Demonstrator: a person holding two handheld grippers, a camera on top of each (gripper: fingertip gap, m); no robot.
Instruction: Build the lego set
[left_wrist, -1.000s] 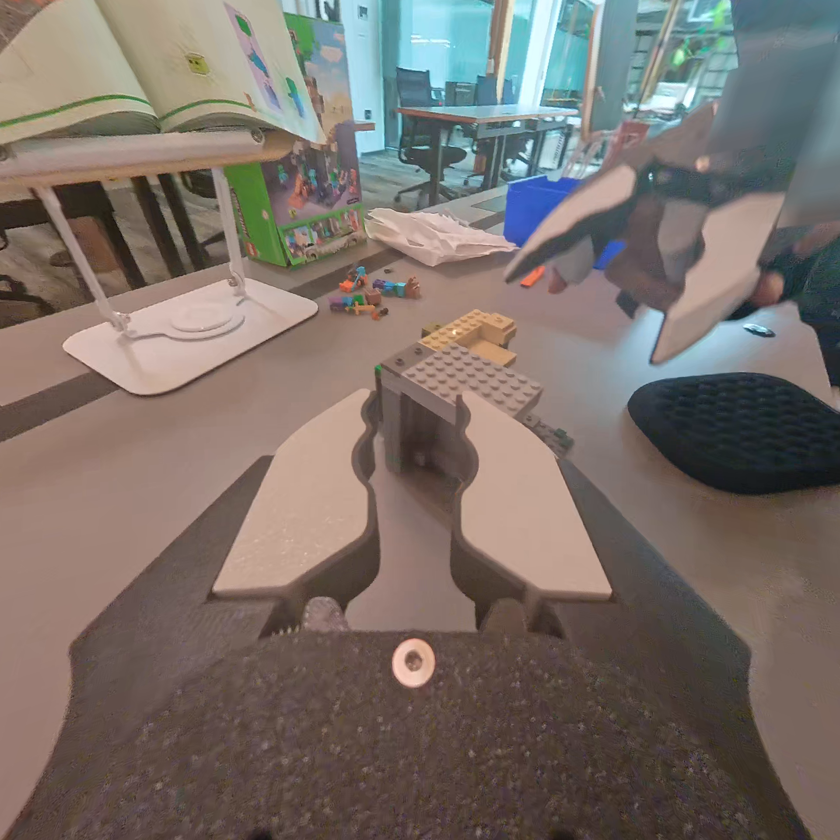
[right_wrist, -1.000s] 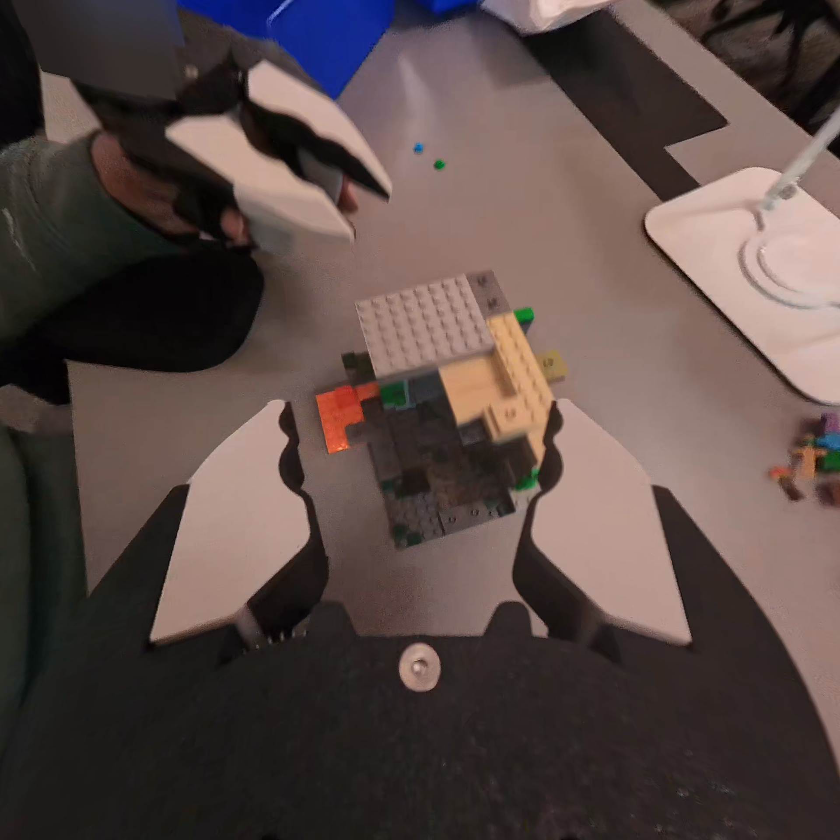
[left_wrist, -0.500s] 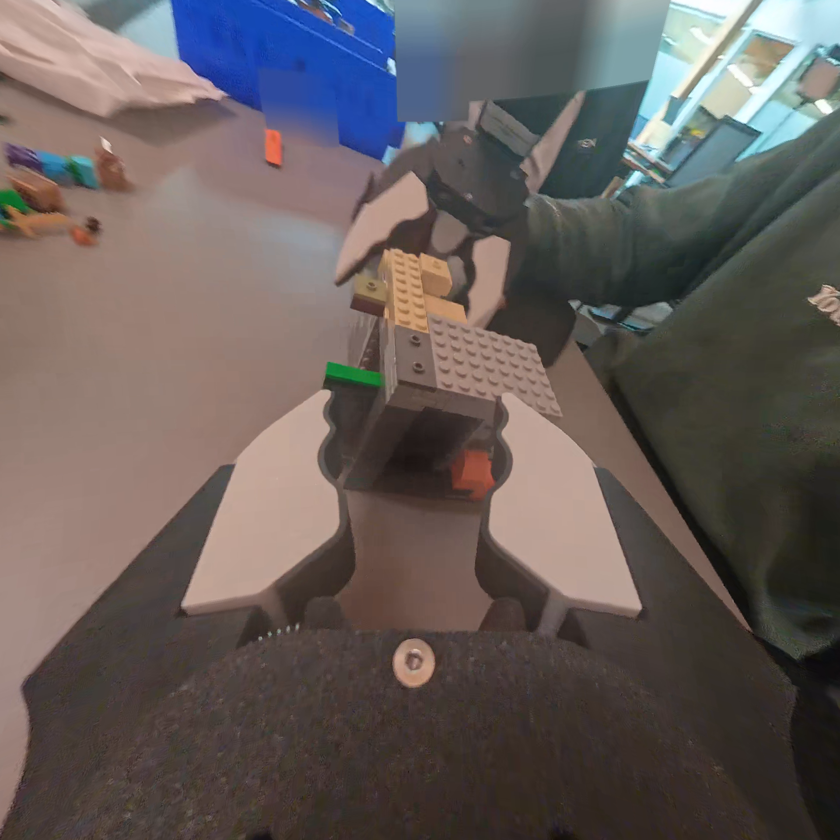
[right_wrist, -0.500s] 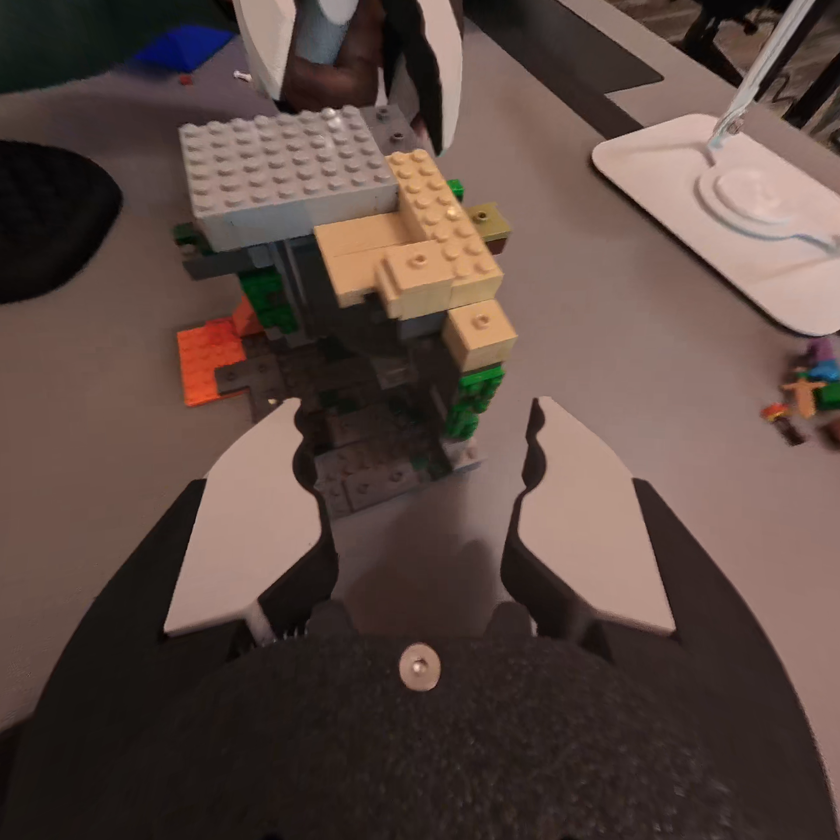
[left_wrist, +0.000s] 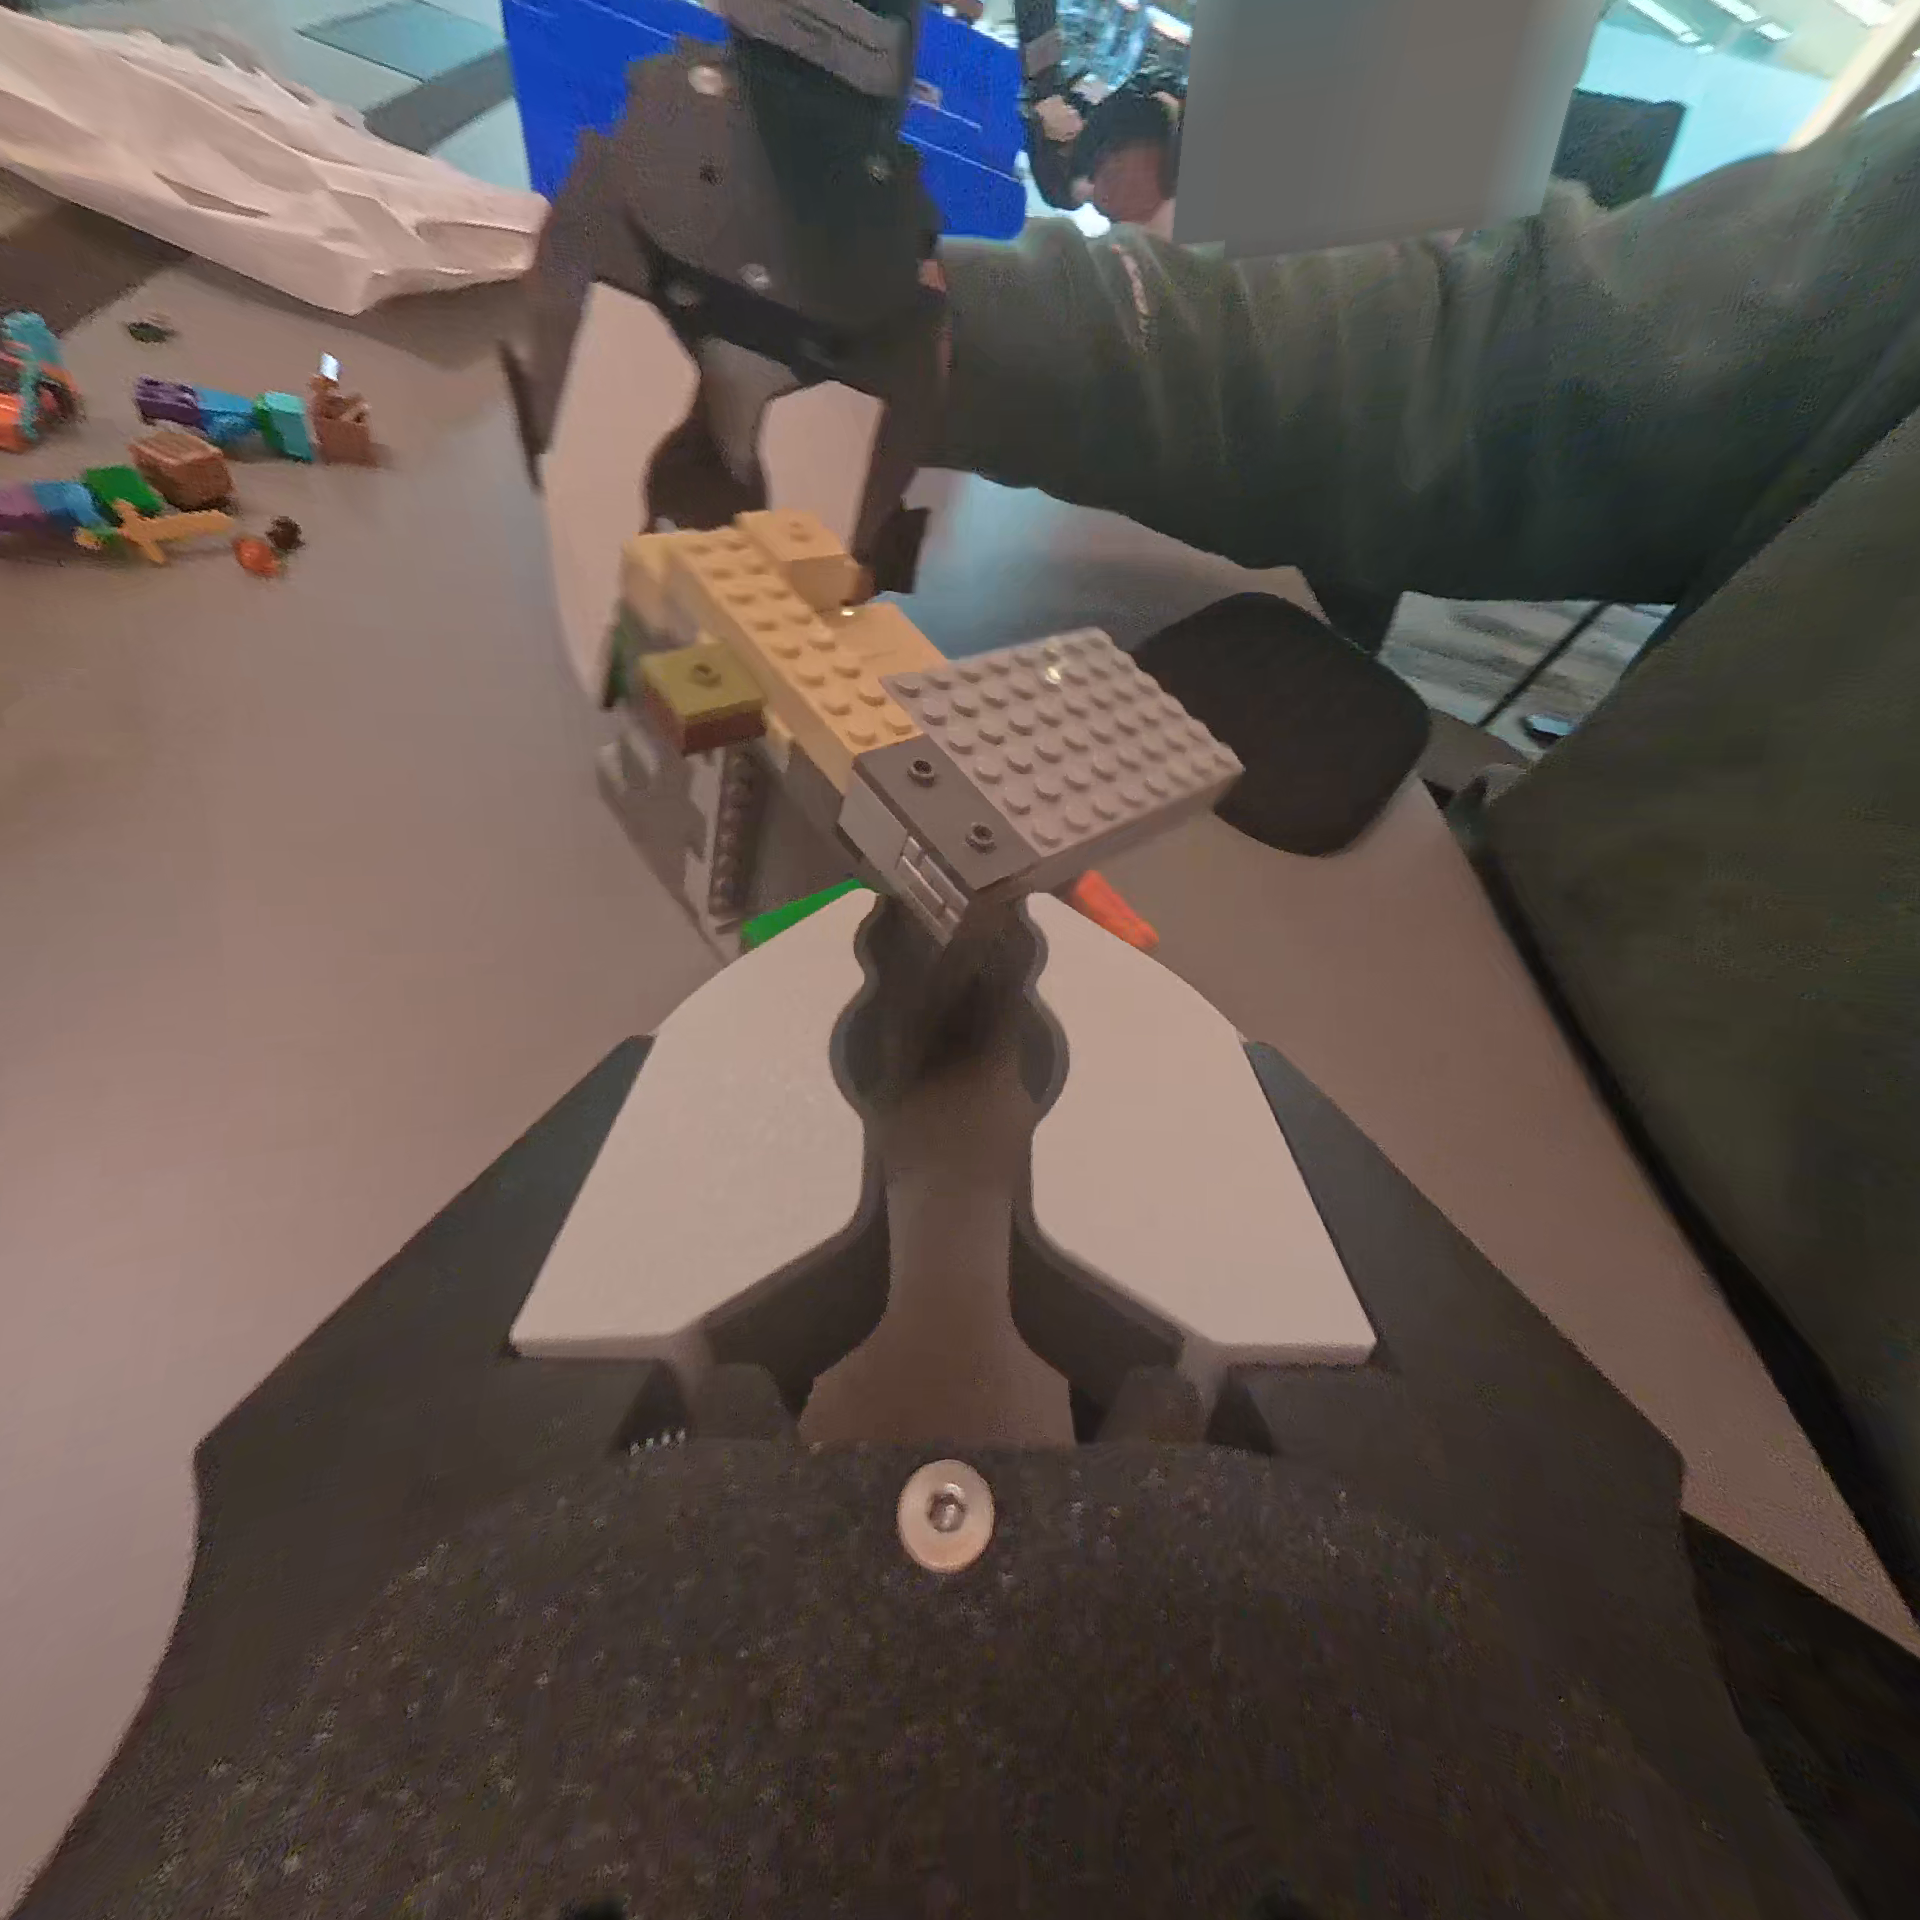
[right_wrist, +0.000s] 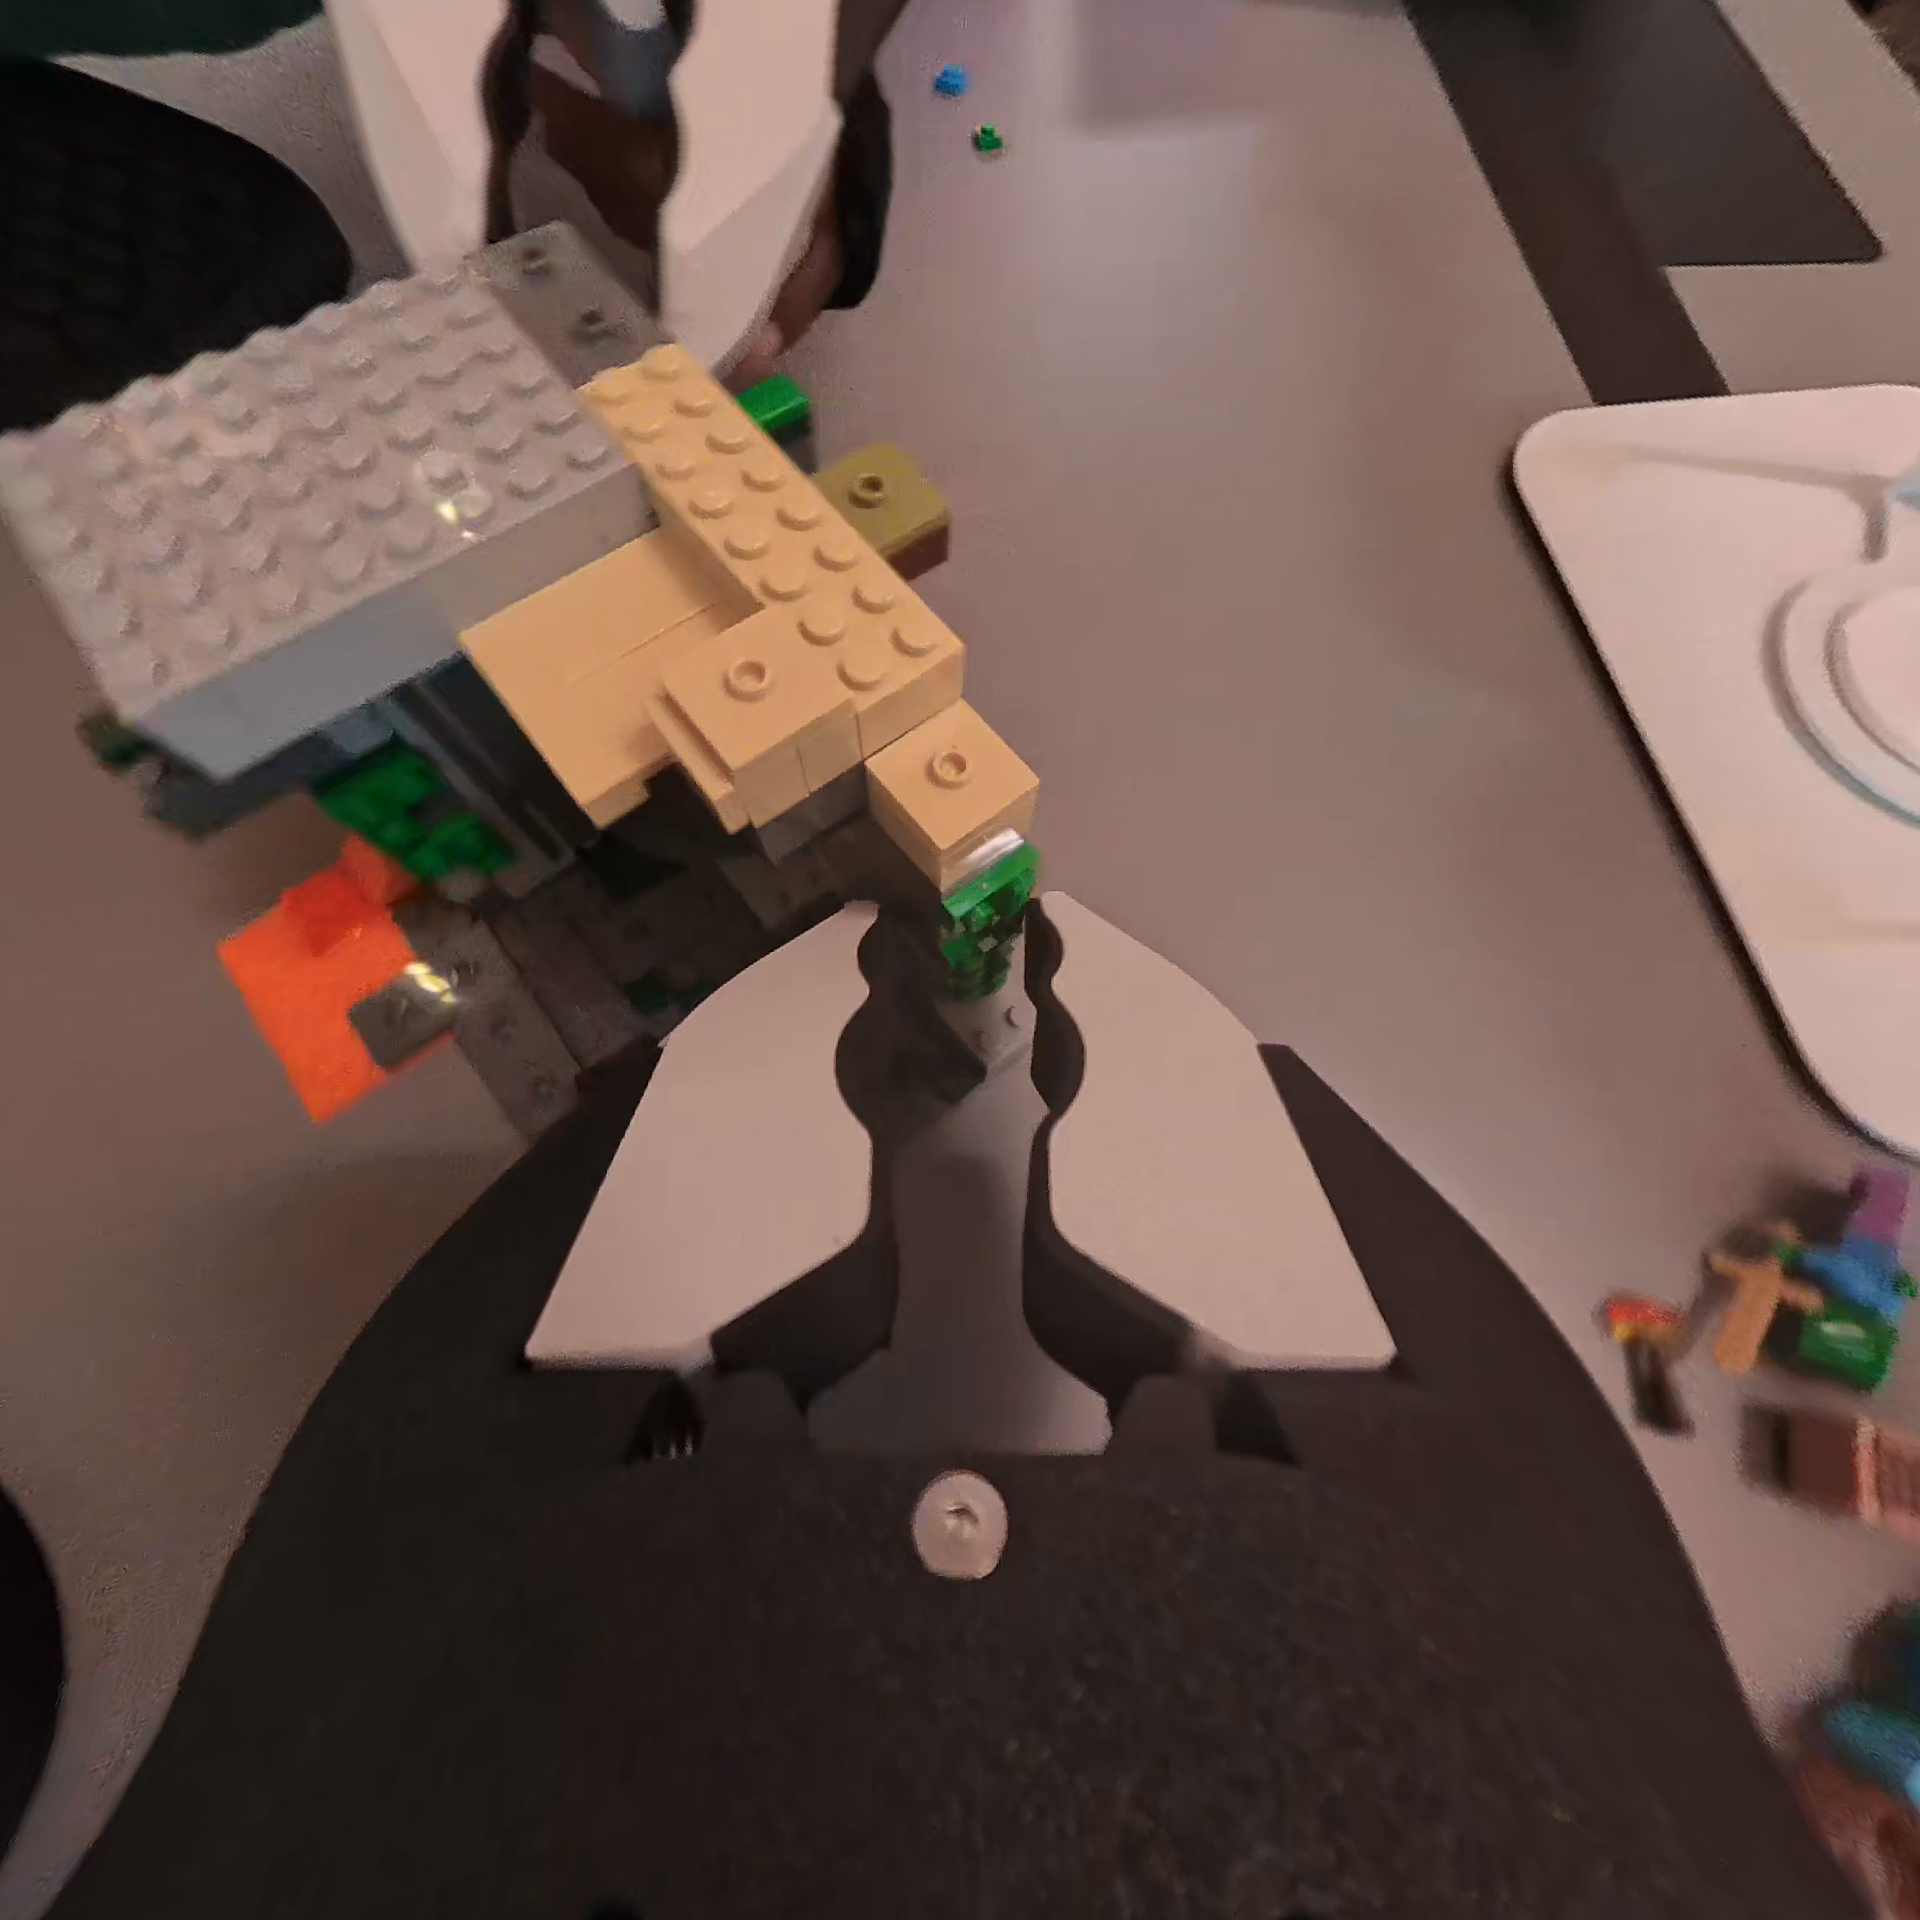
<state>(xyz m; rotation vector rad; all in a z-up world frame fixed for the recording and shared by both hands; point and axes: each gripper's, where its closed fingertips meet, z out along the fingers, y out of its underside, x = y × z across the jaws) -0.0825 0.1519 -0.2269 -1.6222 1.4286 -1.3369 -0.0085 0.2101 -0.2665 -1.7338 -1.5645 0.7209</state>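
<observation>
Both hand-held grippers are nearly closed on the brick model (right_wrist: 644, 582) on the counter (right_wrist: 1299, 520). The left hand-held gripper (left_wrist: 951, 940) pinches its dark grey corner, and the right hand-held gripper (right_wrist: 951, 945) pinches the green column. Loose bricks (left_wrist: 177, 468) lie at ten o'clock, untouched.

Black tongs (left_wrist: 951, 940), pale pads, green sleeve (left_wrist: 1403, 405)

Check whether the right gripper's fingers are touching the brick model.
Touching. In the right wrist view, the right gripper has its fingers closed on the green column at the corner of the brick model, with no gap visible.
</observation>
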